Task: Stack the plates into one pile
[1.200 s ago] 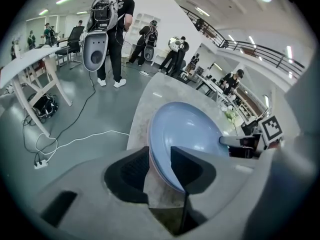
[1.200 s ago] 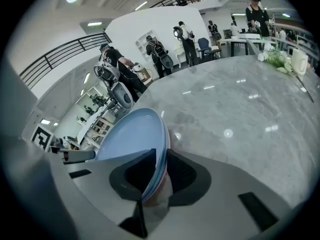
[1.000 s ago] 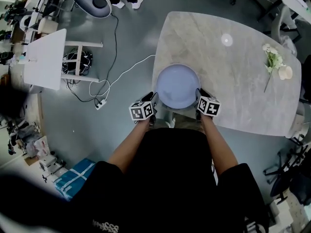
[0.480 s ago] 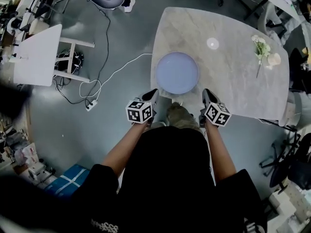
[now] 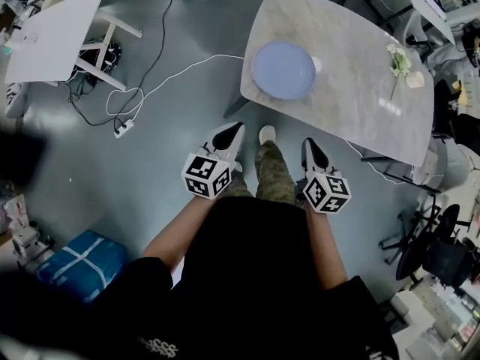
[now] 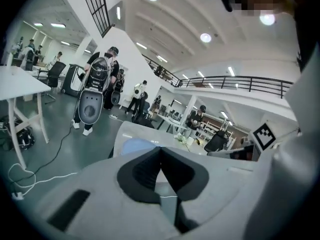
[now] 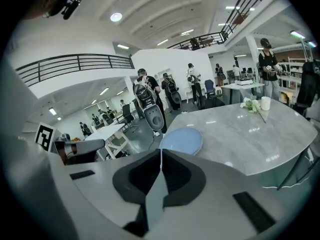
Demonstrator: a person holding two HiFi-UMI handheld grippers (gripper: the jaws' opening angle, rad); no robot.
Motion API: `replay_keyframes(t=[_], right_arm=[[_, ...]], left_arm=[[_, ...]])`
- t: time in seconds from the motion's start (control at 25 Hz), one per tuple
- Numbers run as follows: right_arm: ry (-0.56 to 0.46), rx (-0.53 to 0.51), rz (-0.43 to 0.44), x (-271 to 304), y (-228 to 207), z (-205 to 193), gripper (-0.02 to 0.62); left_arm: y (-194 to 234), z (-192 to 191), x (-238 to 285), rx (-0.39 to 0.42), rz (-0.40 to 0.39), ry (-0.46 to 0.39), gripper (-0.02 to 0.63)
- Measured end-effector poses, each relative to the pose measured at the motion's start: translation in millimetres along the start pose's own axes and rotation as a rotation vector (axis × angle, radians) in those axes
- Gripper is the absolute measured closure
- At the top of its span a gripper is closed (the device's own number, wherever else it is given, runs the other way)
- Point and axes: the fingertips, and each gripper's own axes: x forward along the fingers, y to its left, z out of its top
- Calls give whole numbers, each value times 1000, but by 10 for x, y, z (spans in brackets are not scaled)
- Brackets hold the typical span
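Head view: the marble table [image 5: 360,73] is our landmark, and the pale blue plates [image 5: 283,69] lie on it as 1 round pile near its left edge, with a flower sprig [image 5: 397,62] toward its far right side. Both tools hang off the table on the near side, over the grey floor beside our shoes. The left gripper [image 5: 234,130] sits below the table's near-left corner and the right gripper [image 5: 311,147] just off its near edge, both apart from the plates. Left gripper view: the 2 jaws of the left gripper [image 6: 160,154] are pressed together with nothing between them. Past their tips we see the plates [image 6: 137,145] on the near end of the table [image 6: 145,133]. Right gripper view: the jaws of the right gripper [image 7: 161,154] have just been closing and now meet, with nothing caught between them. The plates [image 7: 182,140] rest at the table's [image 7: 250,134] left end, and the flower sprig [image 7: 252,105] lies at its far side.
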Motion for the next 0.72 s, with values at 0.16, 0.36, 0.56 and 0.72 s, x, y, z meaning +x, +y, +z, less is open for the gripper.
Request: replay_keyframes(t=[0.16, 0.36, 0.56, 0.72], right_arm=[[-29, 46, -11, -453, 57, -53, 575], [-122, 34, -46, -896, -138, 148, 575], [-197, -73, -86, -1480, -584, 292, 581], [-247, -121, -91, -1877, -847, 347, 581]], left_arm=[[-319, 39, -388, 36, 8, -49, 589], [-709, -36, -597, 86, 16, -66, 589], [-1134, -60, -654, 148, 53, -93, 589], [-1429, -75, -682, 170, 76, -135, 589]])
